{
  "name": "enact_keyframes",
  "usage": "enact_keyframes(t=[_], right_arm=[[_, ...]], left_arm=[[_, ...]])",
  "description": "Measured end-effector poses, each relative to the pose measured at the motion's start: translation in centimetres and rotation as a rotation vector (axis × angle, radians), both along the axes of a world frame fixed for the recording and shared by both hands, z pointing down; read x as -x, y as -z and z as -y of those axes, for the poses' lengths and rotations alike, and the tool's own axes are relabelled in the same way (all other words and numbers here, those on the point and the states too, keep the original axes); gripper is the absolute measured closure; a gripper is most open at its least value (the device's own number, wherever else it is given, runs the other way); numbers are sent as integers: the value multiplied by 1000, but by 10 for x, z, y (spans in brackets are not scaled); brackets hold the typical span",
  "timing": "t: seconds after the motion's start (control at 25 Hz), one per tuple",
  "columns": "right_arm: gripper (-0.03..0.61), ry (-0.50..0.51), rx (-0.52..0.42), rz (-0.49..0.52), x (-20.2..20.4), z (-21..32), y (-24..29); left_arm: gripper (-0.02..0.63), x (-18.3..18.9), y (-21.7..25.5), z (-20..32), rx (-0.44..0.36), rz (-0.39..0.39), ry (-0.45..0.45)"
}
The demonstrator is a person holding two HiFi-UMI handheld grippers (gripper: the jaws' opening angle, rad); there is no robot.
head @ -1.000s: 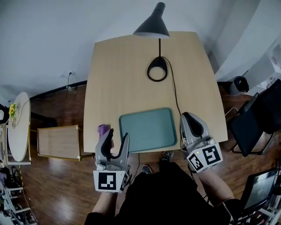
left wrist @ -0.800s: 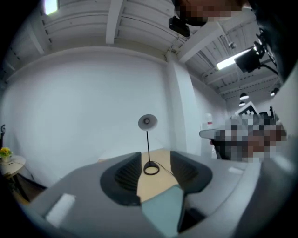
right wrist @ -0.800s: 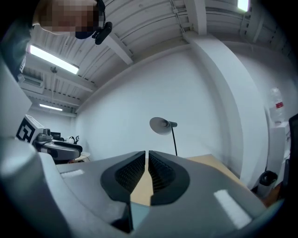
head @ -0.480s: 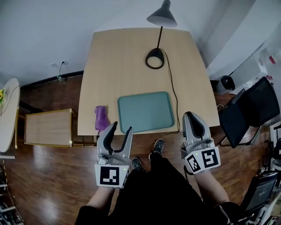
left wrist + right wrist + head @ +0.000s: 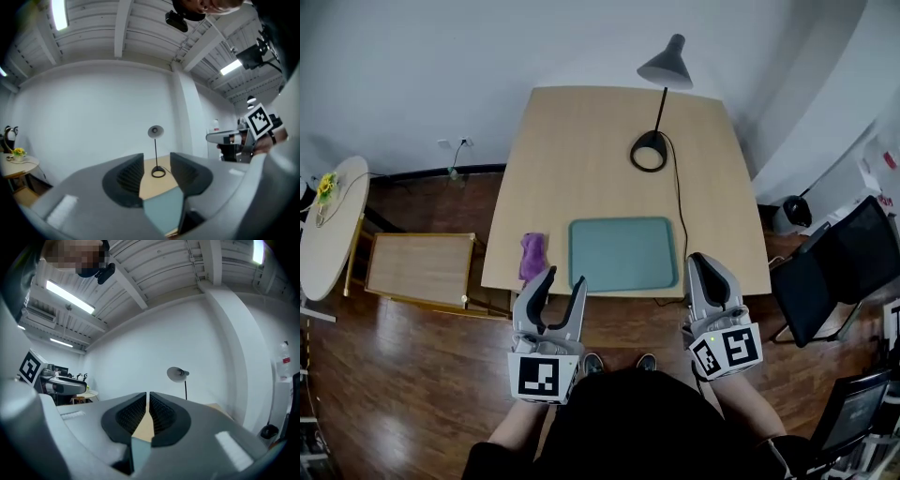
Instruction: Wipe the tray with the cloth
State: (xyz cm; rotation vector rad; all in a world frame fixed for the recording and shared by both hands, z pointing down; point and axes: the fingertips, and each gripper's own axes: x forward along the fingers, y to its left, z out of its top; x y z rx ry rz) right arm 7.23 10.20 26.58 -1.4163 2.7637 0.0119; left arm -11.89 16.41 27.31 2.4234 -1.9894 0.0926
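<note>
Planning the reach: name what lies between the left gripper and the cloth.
Only bare table, in the head view. The left gripper, empty jaws just closing a little, hangs short of the cloth.

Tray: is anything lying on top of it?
Nothing shows on the tray; the cloth lies beside it on the table. The left gripper hides its near-left corner.

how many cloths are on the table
1: a purple cloth at the near left edge of the light wooden table, left of the teal rectangular tray. None seems hidden.
</note>
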Motion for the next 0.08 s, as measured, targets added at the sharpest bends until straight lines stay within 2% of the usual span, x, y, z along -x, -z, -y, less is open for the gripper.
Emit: enact_keyframes(t=[0.08], right_arm=[[554,22,-8,3,-2,-4,5]], left_arm=[[419,-8,4,-3,-9,-11,11]])
